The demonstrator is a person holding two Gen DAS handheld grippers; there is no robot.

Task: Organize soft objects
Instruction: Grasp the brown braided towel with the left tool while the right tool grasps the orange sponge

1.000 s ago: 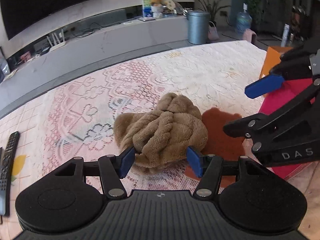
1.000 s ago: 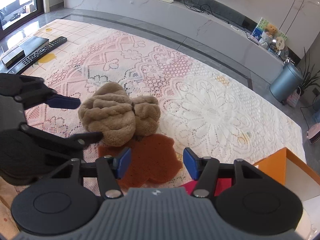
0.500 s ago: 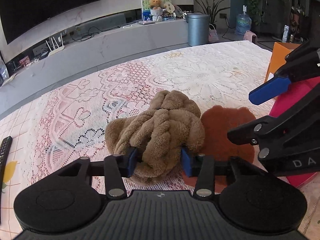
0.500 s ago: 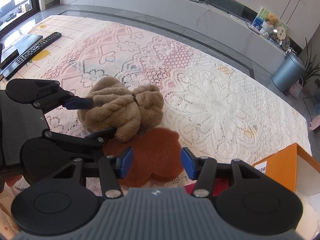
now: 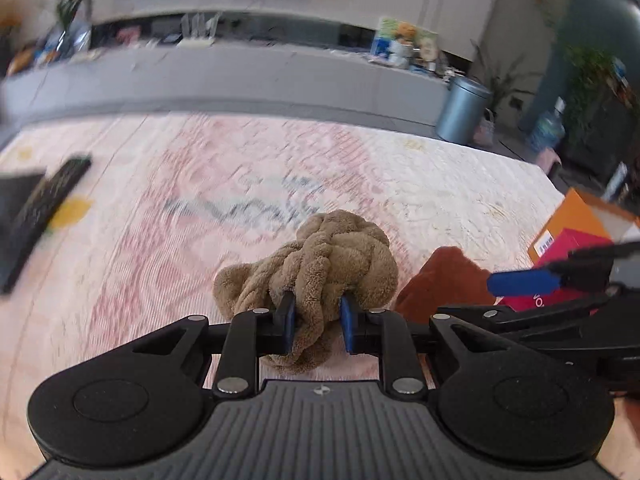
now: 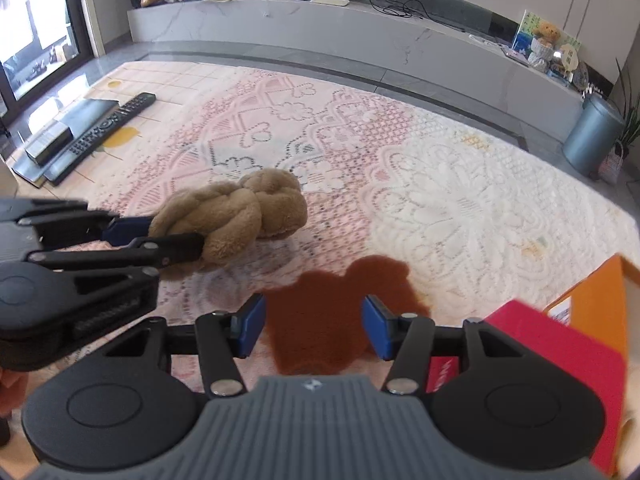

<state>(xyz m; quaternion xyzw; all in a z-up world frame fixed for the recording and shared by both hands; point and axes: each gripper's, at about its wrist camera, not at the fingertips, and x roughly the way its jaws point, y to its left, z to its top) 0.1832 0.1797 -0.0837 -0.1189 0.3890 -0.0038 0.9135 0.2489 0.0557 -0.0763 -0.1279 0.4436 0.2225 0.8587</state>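
A brown knotted plush (image 5: 332, 256) lies on the lace tablecloth (image 6: 440, 200). My left gripper (image 5: 316, 316) is closing on its near lobe, and both blue pads press into the fur. The right wrist view shows this grip from the side: the left gripper (image 6: 160, 236) holds the plush (image 6: 248, 208) at its left end. A flat rust-brown soft pad (image 6: 340, 304) with a lobed outline lies to the right of the plush. My right gripper (image 6: 314, 328) hangs open just above the pad's near part, one pad on each side. In the left wrist view, the right gripper (image 5: 500, 298) is beside the rust pad (image 5: 440, 280).
An orange box (image 6: 592, 300) and a red box (image 6: 560, 348) stand at the right edge. A remote control (image 6: 108, 124) and a flat black device (image 6: 68, 128) lie at the far left. Beyond the table are a long grey bench and a grey bin (image 6: 592, 140).
My left gripper went from open around the plush to squeezing it, then rolled and swung left with it. The plush now lies apart from the rust pad. The right gripper shifted slightly.
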